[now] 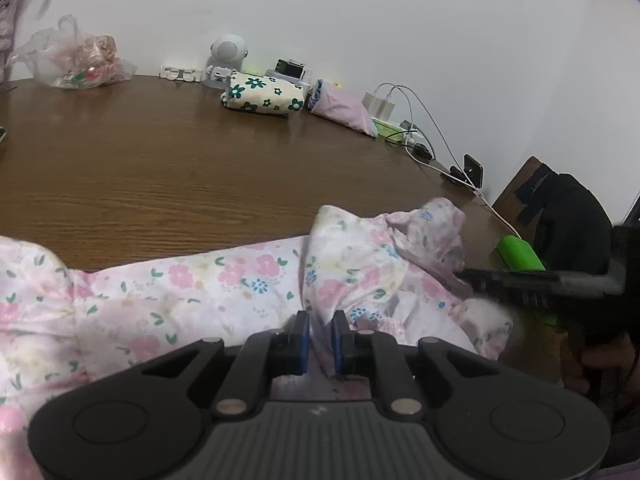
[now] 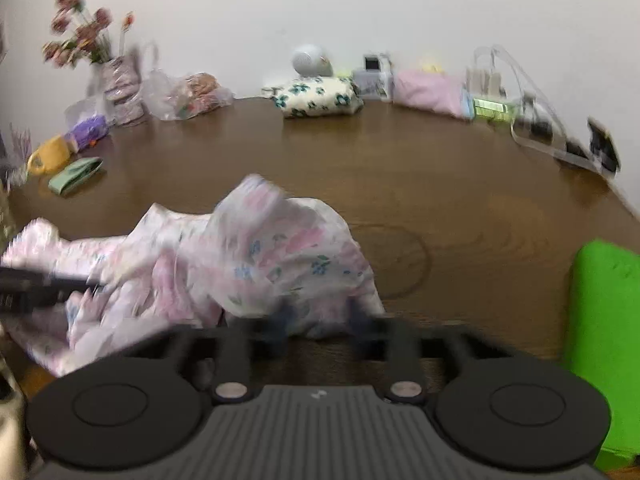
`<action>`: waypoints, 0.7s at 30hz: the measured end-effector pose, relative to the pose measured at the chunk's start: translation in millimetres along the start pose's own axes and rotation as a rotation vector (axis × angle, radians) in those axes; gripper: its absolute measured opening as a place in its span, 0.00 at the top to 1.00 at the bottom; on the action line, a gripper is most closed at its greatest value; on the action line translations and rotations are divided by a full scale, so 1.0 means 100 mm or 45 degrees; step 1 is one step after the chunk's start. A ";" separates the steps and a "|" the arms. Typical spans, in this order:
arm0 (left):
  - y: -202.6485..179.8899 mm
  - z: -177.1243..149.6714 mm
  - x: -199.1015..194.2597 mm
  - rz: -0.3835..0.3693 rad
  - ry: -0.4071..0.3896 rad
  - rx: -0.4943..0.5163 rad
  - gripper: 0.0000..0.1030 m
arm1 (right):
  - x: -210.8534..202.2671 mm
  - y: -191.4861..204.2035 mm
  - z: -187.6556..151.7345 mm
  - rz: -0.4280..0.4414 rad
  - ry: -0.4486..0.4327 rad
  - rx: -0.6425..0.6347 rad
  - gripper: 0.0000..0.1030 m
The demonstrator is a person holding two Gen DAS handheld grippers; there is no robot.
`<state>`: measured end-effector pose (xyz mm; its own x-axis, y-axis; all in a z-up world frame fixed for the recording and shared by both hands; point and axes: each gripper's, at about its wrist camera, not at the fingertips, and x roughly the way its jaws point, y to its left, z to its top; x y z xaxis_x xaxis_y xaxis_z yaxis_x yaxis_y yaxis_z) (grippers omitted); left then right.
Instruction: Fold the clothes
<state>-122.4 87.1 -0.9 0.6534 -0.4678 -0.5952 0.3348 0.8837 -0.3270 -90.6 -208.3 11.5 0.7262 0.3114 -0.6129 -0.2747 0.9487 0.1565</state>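
A white and pink floral garment [image 1: 200, 280] lies crumpled along the near edge of the brown wooden table [image 1: 160, 168]. My left gripper [image 1: 321, 340] is shut on a fold of it, with cloth pinched between the blue pads. At the right of the left wrist view, my right gripper [image 1: 472, 276] pokes into the garment's bunched end. The right wrist view is blurred. There the right gripper [image 2: 318, 324] has its fingers wide apart, and a bunch of the garment [image 2: 280, 248] sits between and over them. The left gripper [image 2: 44, 284] shows as a dark bar at the left.
Along the wall stand a folded cream floral cloth [image 1: 264, 98], a folded pink cloth [image 1: 344, 110], a plastic bag [image 1: 80, 60], a round white device [image 1: 228, 50] and chargers with cables [image 1: 400, 120]. A flower vase [image 2: 120, 88] stands far left. A chair [image 1: 560, 208] is at the right.
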 end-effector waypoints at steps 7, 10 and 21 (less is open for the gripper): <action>0.02 -0.12 -0.12 -0.015 -0.057 -0.012 0.74 | -0.24 0.46 0.48 0.382 -0.302 -0.120 0.93; 0.12 -0.18 -0.40 -0.042 -0.150 -0.024 0.59 | -0.12 0.85 0.46 0.573 -0.213 -0.213 0.93; 0.16 -0.08 -0.79 -0.045 -0.303 0.034 0.35 | 0.16 1.38 -0.11 0.725 0.100 -0.353 0.91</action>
<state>-174.1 138.5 34.8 0.7815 -0.4849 -0.3926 0.3763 0.8682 -0.3234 -123.7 -72.7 14.8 0.3729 0.7478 -0.5493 -0.7647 0.5830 0.2746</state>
